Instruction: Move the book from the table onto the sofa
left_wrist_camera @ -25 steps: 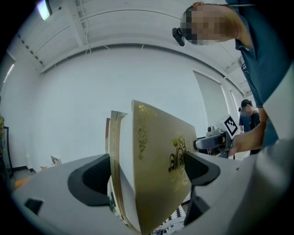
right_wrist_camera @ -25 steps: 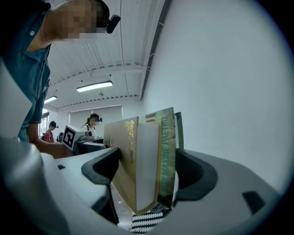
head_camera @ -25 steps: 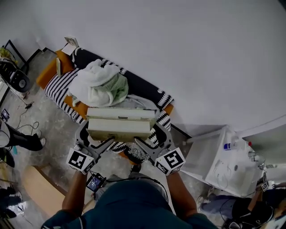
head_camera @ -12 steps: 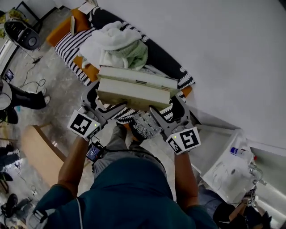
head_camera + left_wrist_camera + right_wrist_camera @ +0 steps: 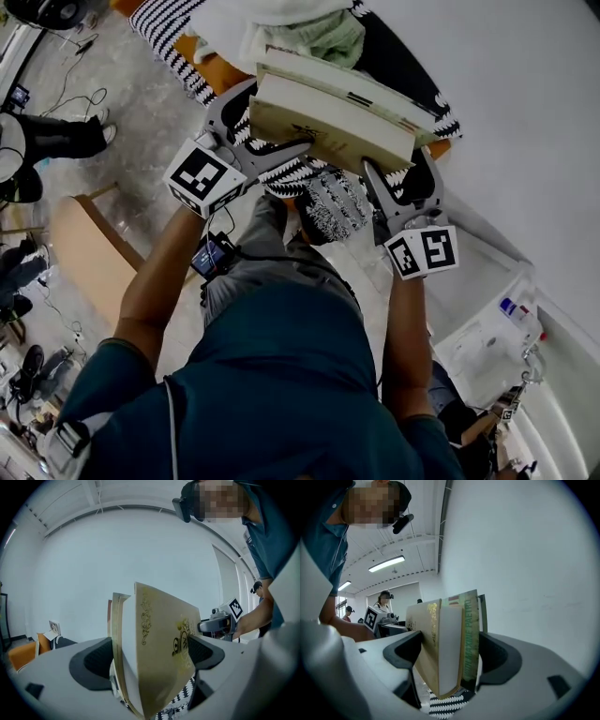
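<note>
Close by the sofa point(image 5: 212, 71), the book point(image 5: 328, 124) is being held aloft. Left gripper point(image 5: 150, 659) and right gripper point(image 5: 447, 660) are each clamping one end, fingers point(image 5: 92, 661) pressing shut against its covers.

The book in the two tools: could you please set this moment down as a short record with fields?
book: tan cover with gold ornament, with a green-spined volume pressed flat against it
left tool: shut on one end of the book
right tool: shut on the other end
support: held up by both tools alone
sofa: beyond the book, with a striped cover and pale bundled cloth on it
task status: book not yet set on the sofa
</note>
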`<state>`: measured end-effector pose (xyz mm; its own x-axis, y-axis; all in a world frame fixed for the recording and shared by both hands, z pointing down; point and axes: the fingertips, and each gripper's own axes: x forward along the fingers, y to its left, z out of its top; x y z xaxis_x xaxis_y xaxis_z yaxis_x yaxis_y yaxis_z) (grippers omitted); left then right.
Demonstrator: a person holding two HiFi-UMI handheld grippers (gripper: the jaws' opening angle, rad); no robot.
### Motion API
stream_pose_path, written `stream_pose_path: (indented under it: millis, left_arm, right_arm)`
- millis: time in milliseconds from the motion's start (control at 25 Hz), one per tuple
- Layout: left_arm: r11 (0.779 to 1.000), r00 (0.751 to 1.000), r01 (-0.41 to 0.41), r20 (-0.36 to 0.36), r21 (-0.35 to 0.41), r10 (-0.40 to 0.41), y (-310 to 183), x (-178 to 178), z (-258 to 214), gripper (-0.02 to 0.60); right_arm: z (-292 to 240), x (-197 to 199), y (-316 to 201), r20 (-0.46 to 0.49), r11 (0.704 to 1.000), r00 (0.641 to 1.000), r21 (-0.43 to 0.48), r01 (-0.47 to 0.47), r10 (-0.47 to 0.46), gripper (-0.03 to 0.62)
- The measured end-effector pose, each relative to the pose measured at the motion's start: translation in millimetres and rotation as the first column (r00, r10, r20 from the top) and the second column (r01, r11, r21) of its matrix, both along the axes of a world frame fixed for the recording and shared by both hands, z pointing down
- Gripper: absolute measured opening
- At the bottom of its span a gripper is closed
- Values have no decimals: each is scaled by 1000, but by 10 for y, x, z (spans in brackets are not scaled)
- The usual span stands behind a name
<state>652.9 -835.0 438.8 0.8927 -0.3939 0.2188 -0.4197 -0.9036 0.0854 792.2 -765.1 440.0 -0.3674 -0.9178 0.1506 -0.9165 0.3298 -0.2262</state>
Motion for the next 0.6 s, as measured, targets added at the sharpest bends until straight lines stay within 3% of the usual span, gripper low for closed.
stream_pose_path:
  millis: [600]
  left_arm:
    - [980,996,-20,79,-197,36,-321,107,1082,483]
  right_arm:
    - [1060,82,-288,67,984,997,-176,-21,33,394]
